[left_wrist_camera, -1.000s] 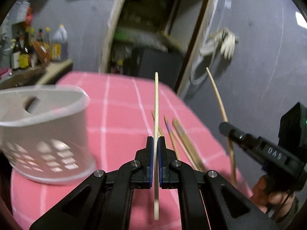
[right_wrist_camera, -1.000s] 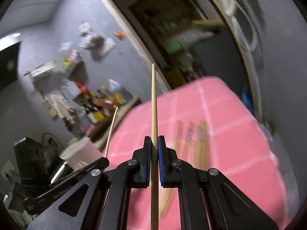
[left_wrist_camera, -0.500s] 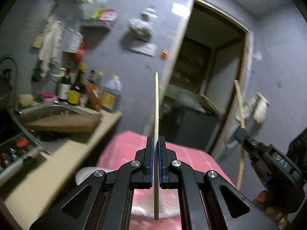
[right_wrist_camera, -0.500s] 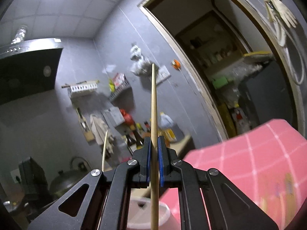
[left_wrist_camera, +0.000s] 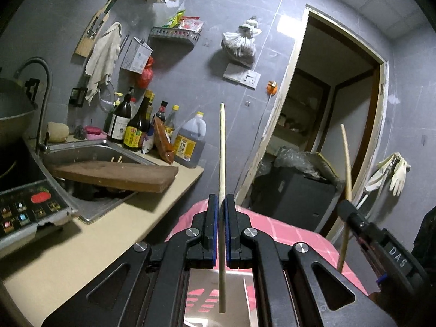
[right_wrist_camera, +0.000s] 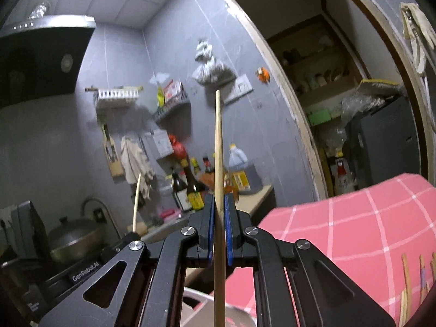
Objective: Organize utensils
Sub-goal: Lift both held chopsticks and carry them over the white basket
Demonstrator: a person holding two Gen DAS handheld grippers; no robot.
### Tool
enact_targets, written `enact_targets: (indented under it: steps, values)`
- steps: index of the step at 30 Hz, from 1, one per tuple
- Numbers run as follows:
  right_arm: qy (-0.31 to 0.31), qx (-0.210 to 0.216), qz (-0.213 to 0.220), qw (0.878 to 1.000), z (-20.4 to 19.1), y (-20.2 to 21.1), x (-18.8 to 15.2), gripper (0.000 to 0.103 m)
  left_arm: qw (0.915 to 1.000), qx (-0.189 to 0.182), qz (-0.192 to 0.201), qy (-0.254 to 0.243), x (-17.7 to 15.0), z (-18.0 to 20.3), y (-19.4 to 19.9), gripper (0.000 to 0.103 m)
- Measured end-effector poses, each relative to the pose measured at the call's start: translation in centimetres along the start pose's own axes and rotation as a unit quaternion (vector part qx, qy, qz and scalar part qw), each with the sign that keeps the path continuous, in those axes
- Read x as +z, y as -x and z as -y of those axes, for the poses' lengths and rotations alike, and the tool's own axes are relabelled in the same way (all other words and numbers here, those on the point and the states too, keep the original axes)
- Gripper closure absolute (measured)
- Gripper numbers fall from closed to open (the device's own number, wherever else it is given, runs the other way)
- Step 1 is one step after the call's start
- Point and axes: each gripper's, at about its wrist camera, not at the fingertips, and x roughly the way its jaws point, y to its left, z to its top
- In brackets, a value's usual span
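Note:
My left gripper (left_wrist_camera: 221,204) is shut on a pale chopstick (left_wrist_camera: 222,150) that stands upright between its pads. Directly beneath it lies the open top of the white utensil holder (left_wrist_camera: 207,299). My right gripper (right_wrist_camera: 218,199) is shut on a darker wooden chopstick (right_wrist_camera: 218,141), also upright, above the holder's rim (right_wrist_camera: 196,297). Each gripper shows in the other's view: the right gripper (left_wrist_camera: 351,218) with its stick (left_wrist_camera: 346,163), the left gripper (right_wrist_camera: 130,238) with its stick (right_wrist_camera: 137,201). Several more chopsticks (right_wrist_camera: 406,286) lie on the pink checked tablecloth (right_wrist_camera: 354,231).
To the left runs a beige counter (left_wrist_camera: 90,245) with a steel sink (left_wrist_camera: 90,152), a wooden board (left_wrist_camera: 117,175) across it, and bottles (left_wrist_camera: 136,128). An induction cooker (left_wrist_camera: 24,204) and a wok (right_wrist_camera: 73,237) sit at far left. A doorway (left_wrist_camera: 327,122) opens behind the table.
Both grippers swung left and tilted up, each keeping its chopstick. The views rose from the tablecloth to the wall, and the white holder went from the left side to under the fingers.

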Motion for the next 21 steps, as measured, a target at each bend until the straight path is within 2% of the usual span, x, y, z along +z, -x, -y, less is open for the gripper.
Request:
enact_targets:
  steps: [13,21]
  values:
    - [0.037,-0.01,-0.058,0.998,0.1,1.5,-1.7,0.097,0.9982,0.037,-0.024,-0.039,-3.2,1.6,0.3,0.101]
    - [0.061,-0.011,-0.064,0.996,-0.1,2.7,-2.2,0.097,0.9972,0.035,-0.03,-0.059,-3.8,2.0,1.0,0.101]
